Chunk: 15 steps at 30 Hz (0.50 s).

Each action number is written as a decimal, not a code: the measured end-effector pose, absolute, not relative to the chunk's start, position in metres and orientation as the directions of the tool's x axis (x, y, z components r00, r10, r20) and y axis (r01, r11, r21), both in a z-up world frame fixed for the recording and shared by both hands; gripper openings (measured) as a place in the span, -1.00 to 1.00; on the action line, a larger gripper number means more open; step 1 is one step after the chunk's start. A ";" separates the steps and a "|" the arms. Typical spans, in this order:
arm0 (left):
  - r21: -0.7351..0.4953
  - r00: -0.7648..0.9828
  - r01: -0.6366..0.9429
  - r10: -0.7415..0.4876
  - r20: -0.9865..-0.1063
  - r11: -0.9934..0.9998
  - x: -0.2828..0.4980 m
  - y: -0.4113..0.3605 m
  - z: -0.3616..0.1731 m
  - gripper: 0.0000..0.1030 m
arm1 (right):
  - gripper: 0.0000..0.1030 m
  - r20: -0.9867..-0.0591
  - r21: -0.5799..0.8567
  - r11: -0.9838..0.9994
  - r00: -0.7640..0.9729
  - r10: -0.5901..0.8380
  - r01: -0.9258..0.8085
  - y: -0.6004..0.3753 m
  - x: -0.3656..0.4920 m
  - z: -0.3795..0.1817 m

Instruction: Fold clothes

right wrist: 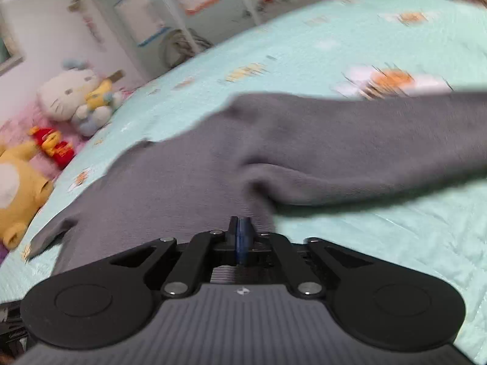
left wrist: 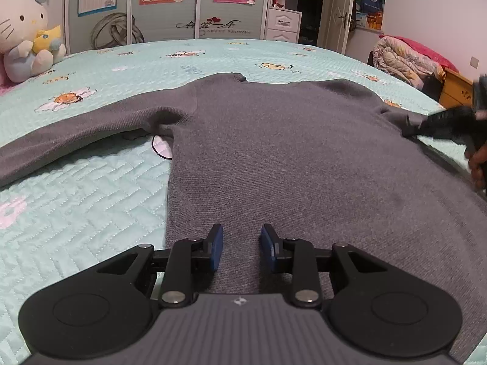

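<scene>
A grey sweater lay flat on the mint quilt, sleeves spread — neckline toward the wardrobe. The left gripper hovered over the sweater's hem, jaws parted, nothing between them. The right gripper was clenched at the sweater's right underarm — whether it pinched fabric was unclear.

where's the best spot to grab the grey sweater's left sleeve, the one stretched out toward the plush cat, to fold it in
Probably best to pinch the sleeve low down near its cuff end, coming from the outer side over the bare quilt. It lies flat and straight away from the sweater body, so a grip at the far end should let the whole length swing across. The open left hand-held gripper sits nearest.
</scene>
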<state>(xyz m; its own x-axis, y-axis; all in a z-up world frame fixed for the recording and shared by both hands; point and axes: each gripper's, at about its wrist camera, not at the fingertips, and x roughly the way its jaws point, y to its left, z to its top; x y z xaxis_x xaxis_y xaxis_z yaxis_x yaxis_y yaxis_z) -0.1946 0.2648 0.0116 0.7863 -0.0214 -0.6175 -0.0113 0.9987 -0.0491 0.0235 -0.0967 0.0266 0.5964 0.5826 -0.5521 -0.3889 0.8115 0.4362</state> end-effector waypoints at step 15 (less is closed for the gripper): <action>0.016 0.768 -0.020 0.026 -0.640 1.000 -0.197 0.253 0.023 -0.37 | -0.72 -0.560 0.450 0.782 0.545 0.624 -0.431 -0.097 0.020 0.044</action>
<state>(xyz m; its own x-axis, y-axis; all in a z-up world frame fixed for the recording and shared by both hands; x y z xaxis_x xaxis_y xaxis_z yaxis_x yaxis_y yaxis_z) -0.1966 0.2532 0.0226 0.7679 0.0260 -0.6400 -0.0202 0.9997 0.0163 0.0199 -0.0970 0.0437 0.5452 0.6236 -0.5602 -0.4314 0.7817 0.4503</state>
